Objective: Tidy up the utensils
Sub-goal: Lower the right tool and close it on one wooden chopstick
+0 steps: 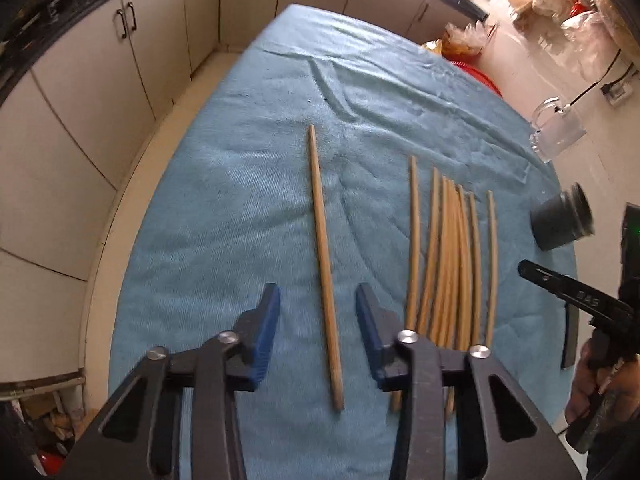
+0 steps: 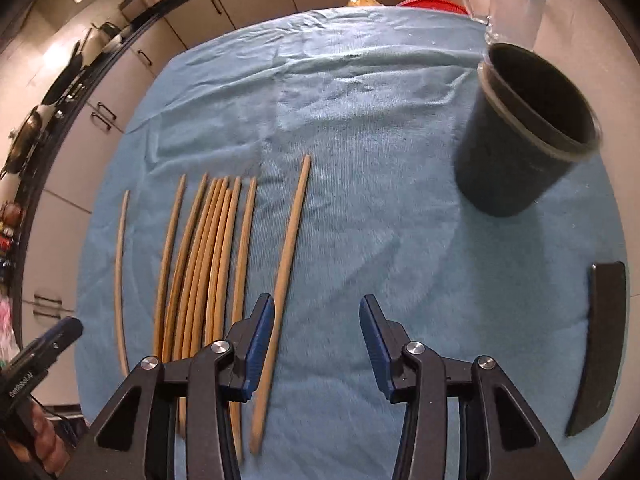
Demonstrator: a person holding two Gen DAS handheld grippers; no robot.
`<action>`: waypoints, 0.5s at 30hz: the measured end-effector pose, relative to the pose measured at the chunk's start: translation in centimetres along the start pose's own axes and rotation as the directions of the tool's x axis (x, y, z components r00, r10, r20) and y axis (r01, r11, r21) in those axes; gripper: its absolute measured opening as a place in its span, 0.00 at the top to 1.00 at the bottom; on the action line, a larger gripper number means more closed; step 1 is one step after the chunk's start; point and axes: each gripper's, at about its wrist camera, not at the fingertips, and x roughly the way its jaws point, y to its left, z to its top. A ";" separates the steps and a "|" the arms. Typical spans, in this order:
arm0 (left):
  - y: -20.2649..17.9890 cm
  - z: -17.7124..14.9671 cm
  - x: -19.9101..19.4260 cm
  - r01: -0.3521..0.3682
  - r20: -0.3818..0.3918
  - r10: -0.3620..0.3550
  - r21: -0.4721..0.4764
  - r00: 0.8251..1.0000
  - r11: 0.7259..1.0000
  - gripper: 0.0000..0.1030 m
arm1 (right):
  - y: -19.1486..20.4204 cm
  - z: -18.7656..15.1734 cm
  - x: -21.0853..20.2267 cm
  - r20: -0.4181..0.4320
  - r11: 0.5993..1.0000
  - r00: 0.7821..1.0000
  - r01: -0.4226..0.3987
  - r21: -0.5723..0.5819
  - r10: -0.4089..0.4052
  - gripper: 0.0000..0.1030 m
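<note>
Overhead, both tools hang above a counter draped in a blue cloth (image 1: 248, 184), and each has its blue-padded jaws spread wide with nothing between the pads. Seen from its own camera, the left tool (image 1: 318, 334) straddles a lone chopstick (image 1: 324, 256) that lies lengthwise on the cloth apart from the rest, with bare cloth between it and the counter's left edge. Just to the right of that stick lies the bundle of chopsticks (image 1: 450, 264), roughly parallel, the middle ones touching or overlapping and the outer ones set slightly apart. From the right wrist view, the right tool (image 2: 317, 344) hovers over bare cloth, its left pad just beside the rightmost stick (image 2: 286, 264) of the group; whether they touch cannot be told. A wide stretch of bare cloth opens ahead of this tool, up to the counter's far edge. Toward the far right corner stands a dark cup (image 2: 520, 136), upright and open-mouthed, well apart from the chopsticks. Behind it, at the far right edge, is a clear glass mug (image 2: 508, 4). A flat black strip (image 2: 600, 344) lies along the near right edge. Beyond the left edge run pale kitchen cabinets (image 1: 100, 92).
</note>
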 end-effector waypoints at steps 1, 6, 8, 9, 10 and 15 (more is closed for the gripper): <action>-0.3 0.8 0.7 0.007 -0.017 -0.006 0.020 1.000 1.000 0.80 | 0.1 0.5 0.2 -0.001 1.000 1.000 -0.003 0.011 0.003 0.54; -1.6 3.8 3.5 -0.013 -0.058 0.017 0.064 0.998 0.998 0.83 | 0.0 2.4 1.7 -0.046 0.998 0.999 -0.008 0.066 0.011 0.61; -1.7 4.7 4.3 -0.019 -0.067 0.024 0.071 0.997 0.997 0.83 | 0.2 2.9 2.1 -0.051 0.998 0.999 0.016 0.064 -0.013 0.65; -1.9 5.3 4.9 -0.030 -0.075 0.036 0.080 0.996 0.996 0.83 | 0.1 3.2 2.2 -0.050 0.997 0.999 0.021 0.068 -0.017 0.66; -1.9 5.6 5.3 -0.041 -0.083 0.048 0.083 0.995 0.996 0.83 | 0.1 3.5 2.4 -0.053 0.997 0.998 0.024 0.072 -0.020 0.67; -1.5 6.9 7.0 -0.059 -0.108 0.068 0.085 0.992 0.995 0.88 | 0.5 4.6 3.7 -0.076 0.997 0.997 0.037 0.069 -0.032 0.72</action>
